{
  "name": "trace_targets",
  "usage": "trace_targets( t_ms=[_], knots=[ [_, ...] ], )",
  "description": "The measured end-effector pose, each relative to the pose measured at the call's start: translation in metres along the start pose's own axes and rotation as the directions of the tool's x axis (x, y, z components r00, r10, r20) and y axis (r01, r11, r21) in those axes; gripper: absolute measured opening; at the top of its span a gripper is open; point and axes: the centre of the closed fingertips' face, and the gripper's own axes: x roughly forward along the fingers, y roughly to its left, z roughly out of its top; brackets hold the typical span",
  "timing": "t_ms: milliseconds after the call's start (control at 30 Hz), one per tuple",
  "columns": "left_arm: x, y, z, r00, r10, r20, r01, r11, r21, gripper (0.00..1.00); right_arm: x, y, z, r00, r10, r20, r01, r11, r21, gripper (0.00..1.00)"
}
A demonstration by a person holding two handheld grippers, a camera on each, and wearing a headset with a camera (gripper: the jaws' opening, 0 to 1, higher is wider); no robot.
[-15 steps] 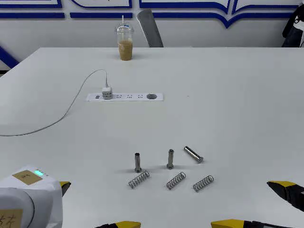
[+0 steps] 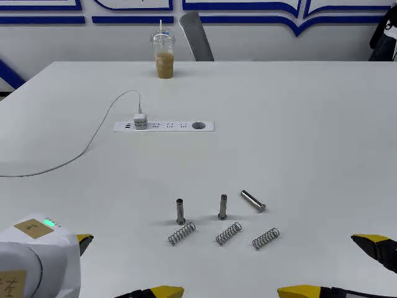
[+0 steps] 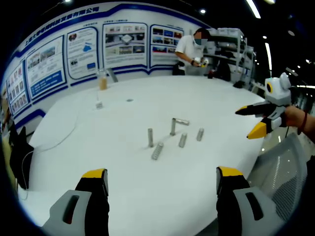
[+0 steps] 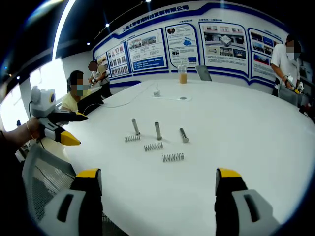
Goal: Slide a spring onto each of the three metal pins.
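Note:
Three metal pins sit on the white table [image 2: 298,143]. The left pin [image 2: 180,211] and the middle pin [image 2: 223,207] stand upright; the right pin [image 2: 252,200] lies on its side. Just in front lie three springs [image 2: 181,233] [image 2: 228,233] [image 2: 265,238], all loose. My left gripper [image 2: 124,267] is open at the near left edge, well short of the parts. My right gripper [image 2: 335,267] is open at the near right. The left gripper view has the pins [image 3: 150,137] and springs [image 3: 157,150] beyond its open gripper [image 3: 161,174]; in the right gripper view they [image 4: 158,131] [image 4: 153,146] lie beyond that open gripper [image 4: 157,174].
A white power strip [image 2: 164,126] with a charger [image 2: 140,120] and a trailing cable lies mid-table. A drink cup [image 2: 164,56] stands at the far edge by a chair [image 2: 195,36]. People are at the table's far sides [image 3: 189,49] [image 4: 76,91].

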Motion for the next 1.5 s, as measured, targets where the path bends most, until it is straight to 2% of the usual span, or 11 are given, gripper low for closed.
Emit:
trace_targets(
  t_ms=[167,333,1033,1500],
  knots=[
    [-0.002,0.001,0.003,1.0,0.006,0.007,-0.006,1.0,0.016,0.93,-0.001,-0.001,-0.001,1.0,-0.003,0.0,0.003,1.0,0.001,0.97],
    [-0.001,0.0,0.001,1.0,0.0,-0.002,0.0,1.0,0.019,0.94,-0.001,-0.002,-0.002,1.0,-0.005,-0.002,0.005,1.0,0.003,0.97],
    [0.002,0.0,0.002,0.9999,-0.008,0.014,0.008,1.0,-0.004,1.0,-0.001,-0.009,-0.004,0.9998,-0.016,-0.01,0.016,1.0,0.001,0.94],
    [0.007,-0.003,0.001,0.9997,-0.015,0.021,0.015,1.0,-0.006,1.0,0.015,-0.021,0.014,0.9998,-0.018,0.002,0.018,0.999,-0.027,0.91]
  ],
)
